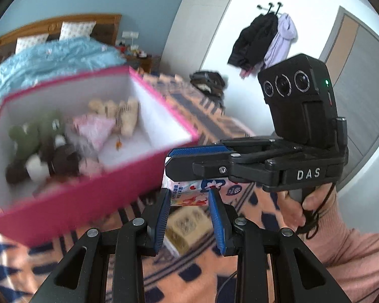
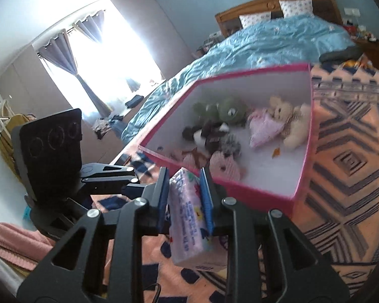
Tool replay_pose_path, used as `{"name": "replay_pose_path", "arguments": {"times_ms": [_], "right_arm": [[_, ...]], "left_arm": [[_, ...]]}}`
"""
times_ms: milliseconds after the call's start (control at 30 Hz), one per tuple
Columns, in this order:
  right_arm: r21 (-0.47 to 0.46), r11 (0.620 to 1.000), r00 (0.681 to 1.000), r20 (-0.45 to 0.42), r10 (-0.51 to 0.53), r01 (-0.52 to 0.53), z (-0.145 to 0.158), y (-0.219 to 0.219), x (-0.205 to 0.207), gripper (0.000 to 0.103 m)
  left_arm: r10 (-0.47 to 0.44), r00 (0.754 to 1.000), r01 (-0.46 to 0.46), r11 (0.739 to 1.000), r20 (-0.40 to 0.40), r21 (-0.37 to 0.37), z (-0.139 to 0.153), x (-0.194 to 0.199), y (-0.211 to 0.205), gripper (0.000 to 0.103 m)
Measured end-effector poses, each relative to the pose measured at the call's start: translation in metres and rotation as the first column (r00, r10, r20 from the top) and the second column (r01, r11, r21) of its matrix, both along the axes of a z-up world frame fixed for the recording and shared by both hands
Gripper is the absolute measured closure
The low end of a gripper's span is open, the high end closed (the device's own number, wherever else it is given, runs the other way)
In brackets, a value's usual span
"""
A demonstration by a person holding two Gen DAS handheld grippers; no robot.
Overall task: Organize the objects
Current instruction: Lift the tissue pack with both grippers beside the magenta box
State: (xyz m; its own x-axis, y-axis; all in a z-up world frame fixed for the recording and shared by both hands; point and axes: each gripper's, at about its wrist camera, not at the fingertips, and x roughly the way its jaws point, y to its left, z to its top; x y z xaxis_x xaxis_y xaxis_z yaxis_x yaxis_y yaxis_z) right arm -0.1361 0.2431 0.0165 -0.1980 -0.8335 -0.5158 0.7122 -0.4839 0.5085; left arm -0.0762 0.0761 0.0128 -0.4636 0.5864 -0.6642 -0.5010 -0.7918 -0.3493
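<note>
Right gripper (image 2: 184,197): its blue pads are pressing both flat sides of a pink tissue pack (image 2: 189,214), carrying it clear of the patterned blanket (image 2: 341,151).
Left gripper (image 1: 189,212): its jaws are standing narrow with nothing pinched; a small yellowish box (image 1: 184,229) is lying on the blanket below them, blurred.
Tissue pack: hanging just in front of the near wall of the pink box (image 2: 265,192), not yet over it.
Pink box: sitting open on the bed, soft toys (image 2: 227,126) crowding its left and far side, with bare white floor at the near right corner.
Doing the step well: the pack probably needs lifting above the near rim before travelling forward, then lowering onto the bare floor so it is not landing on the toys.
Edges: the pack's lower end is hanging below the pads and could be catching the pink rim.
Open room: to the right of the box the blanket is lying free; on the left the other gripper is crowding the approach.
</note>
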Motion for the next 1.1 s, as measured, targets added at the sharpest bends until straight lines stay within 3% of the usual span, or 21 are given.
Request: {"name": "replay_pose_path", "arguments": {"times_ms": [167,267,367,433,533,767,933,1100], "right_arm": [[0.065,0.998,0.994,0.113,0.003,-0.01,-0.048,-0.007,-0.007,0.075],[0.074,0.997,0.99,0.138,-0.029,0.019,-0.064,-0.005,-0.015,0.074],[0.076,0.993,0.99,0.096,-0.101,0.094,-0.057,0.011,-0.015,0.072],[0.071,0.99,0.99,0.065,-0.124,0.119,-0.05,0.022,-0.008,0.061],[0.082,0.983,0.986,0.026,-0.165,0.162,-0.045,0.041,0.007,0.053],[0.098,0.96,0.957,0.106,-0.271,0.261,-0.073,0.075,0.025,0.053],[0.049,0.948,0.931,0.18,-0.317,0.313,-0.087,0.097,0.036,0.053],[0.044,0.953,0.931,0.205,-0.302,0.3,-0.091,0.089,0.032,0.059]], "left_arm": [[0.009,0.992,-0.006,1.0,0.129,-0.017,-0.043,-0.005,0.003,0.073],[0.025,0.987,-0.022,0.999,0.161,-0.023,-0.055,-0.008,0.002,0.073],[0.032,0.991,-0.029,0.999,0.128,-0.032,-0.052,-0.006,0.001,0.073],[0.027,0.993,-0.024,0.999,0.116,-0.026,-0.049,-0.005,0.001,0.073],[0.021,0.995,-0.018,0.999,0.1,-0.033,-0.048,-0.007,0.003,0.073],[-0.005,0.998,0.007,0.999,0.058,-0.045,-0.04,-0.013,0.011,0.072],[-0.049,0.998,0.051,0.997,0.027,-0.057,-0.035,-0.023,0.022,0.07],[-0.095,0.993,0.101,0.992,0.075,-0.072,-0.048,-0.034,0.036,0.07]]}}
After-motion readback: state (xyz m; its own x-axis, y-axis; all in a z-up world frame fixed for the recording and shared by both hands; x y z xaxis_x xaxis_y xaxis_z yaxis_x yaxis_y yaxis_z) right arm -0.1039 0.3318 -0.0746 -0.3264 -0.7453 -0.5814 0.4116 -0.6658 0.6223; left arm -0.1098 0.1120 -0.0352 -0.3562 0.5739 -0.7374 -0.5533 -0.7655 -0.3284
